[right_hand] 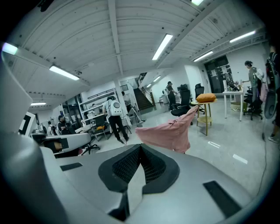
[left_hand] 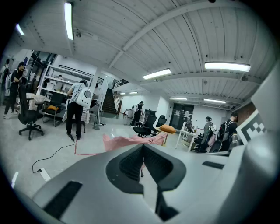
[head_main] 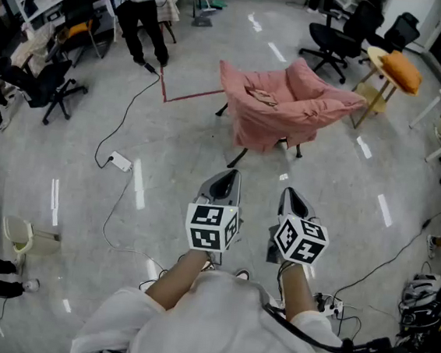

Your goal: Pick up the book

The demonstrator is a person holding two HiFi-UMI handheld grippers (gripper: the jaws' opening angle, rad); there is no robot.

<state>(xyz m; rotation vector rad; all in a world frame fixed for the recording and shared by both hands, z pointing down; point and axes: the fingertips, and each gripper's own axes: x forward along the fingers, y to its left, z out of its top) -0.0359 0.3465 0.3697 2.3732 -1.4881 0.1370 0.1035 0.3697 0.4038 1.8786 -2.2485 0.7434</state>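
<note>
A pink cloth [head_main: 291, 101] is draped over a piece of furniture a few steps ahead on the floor. A small flat tan thing [head_main: 262, 98] lies on top of it; I cannot tell whether it is the book. My left gripper [head_main: 228, 177] and right gripper [head_main: 292, 195] are held side by side in front of the person's body, pointing toward the cloth and well short of it. Both are shut with nothing between the jaws. The left gripper view shows its closed tips [left_hand: 143, 146] below the pink cloth [left_hand: 131, 141]. In the right gripper view the closed tips [right_hand: 141, 146] sit left of the cloth [right_hand: 168, 133].
A power strip [head_main: 120, 161] and its black cable lie on the floor ahead to the left. Red tape [head_main: 190, 96] marks the floor by the cloth. Behind are black office chairs [head_main: 337, 35], a round side table with an orange cushion [head_main: 402, 69], and a standing person [head_main: 144, 7].
</note>
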